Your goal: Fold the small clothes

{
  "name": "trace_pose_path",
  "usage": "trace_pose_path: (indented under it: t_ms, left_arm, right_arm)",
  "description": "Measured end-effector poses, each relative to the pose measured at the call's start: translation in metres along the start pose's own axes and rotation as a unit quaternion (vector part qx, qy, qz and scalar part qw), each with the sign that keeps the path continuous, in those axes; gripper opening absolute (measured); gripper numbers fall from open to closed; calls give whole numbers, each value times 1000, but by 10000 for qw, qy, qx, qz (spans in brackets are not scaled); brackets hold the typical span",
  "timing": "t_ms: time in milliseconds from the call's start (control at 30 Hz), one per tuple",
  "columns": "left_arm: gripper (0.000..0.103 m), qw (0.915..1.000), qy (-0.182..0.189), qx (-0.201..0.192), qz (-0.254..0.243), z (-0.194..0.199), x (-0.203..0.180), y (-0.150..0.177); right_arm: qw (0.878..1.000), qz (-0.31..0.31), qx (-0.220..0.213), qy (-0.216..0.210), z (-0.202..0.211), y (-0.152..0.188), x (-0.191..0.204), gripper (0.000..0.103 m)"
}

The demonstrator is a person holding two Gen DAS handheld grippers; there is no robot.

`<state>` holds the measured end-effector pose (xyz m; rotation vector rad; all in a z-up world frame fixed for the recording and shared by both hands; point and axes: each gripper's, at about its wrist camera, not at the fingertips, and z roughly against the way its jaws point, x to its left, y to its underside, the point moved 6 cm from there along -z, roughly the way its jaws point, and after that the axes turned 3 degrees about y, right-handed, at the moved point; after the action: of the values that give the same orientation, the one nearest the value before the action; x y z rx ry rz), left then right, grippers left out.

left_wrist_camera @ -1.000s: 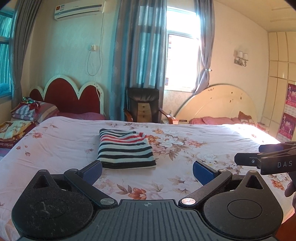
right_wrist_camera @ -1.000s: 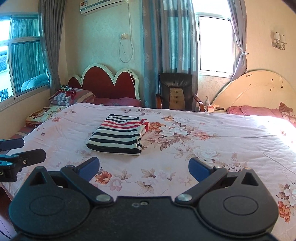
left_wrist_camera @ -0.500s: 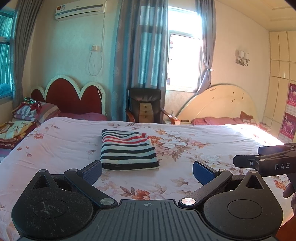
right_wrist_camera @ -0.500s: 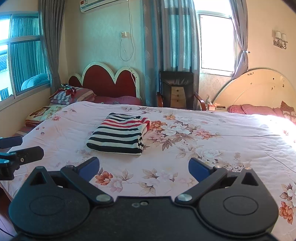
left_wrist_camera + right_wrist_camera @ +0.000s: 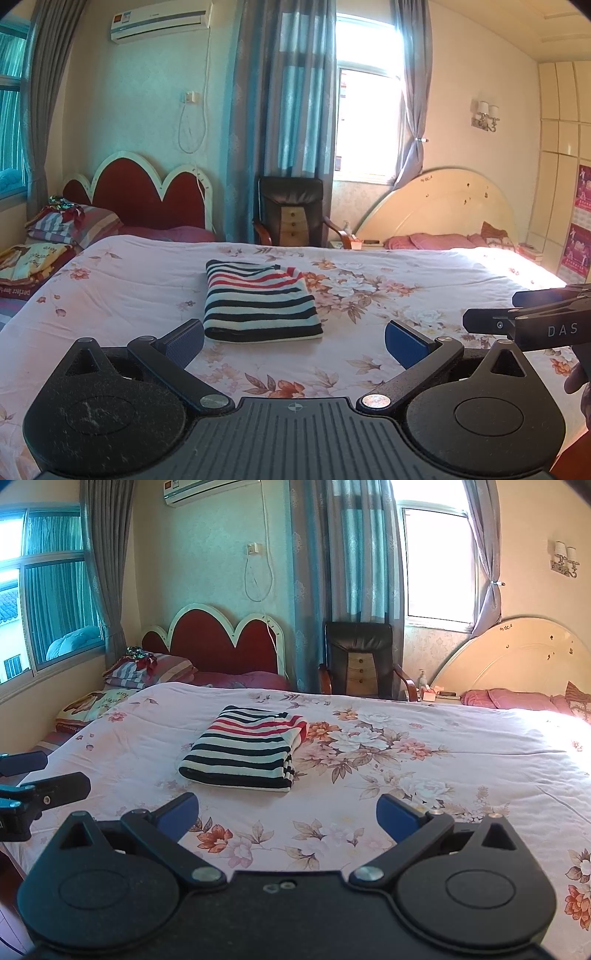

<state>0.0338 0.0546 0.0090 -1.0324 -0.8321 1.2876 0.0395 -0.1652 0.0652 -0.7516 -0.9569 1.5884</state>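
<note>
My left gripper (image 5: 294, 341) and right gripper (image 5: 287, 818) gape wide, empty, above the floral bed (image 5: 424, 291). The folded striped garment (image 5: 258, 299) lies at twelve o'clock, unobstructed; a chair (image 5: 291, 210) stands beyond.

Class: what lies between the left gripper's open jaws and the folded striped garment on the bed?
Only bare floral bedspread separates the left gripper from the striped garment, clearest in the left wrist view.

The folded garment (image 5: 258, 301) is striped — black and white at the near end, red and white at the far end. It lies on a pale pink bedspread (image 5: 122, 284) printed with orange, white and rust flowers. The headboard (image 5: 225, 642) is dark red with a cream edge, the curtains (image 5: 332, 554) blue-grey, and the gripper pads (image 5: 397, 818) blue on black arms.
</note>
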Motion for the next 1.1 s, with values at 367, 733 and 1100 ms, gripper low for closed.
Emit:
trace_pose_path:
  t_ms: [367, 733, 1100]
  left_arm:
    - [103, 10000, -19, -10, -20, -1, 2, 0]
    - [103, 10000, -24, -26, -39, 0, 4, -2]
    - [103, 9999, -5, -44, -120, -2, 3, -3]
  right_arm:
    - [10000, 12, -12, -4, 0, 0, 0, 102]
    - [10000, 42, -11, -16, -2, -1, 2, 102]
    - [10000, 62, 3, -34, -5, -4, 4, 102]
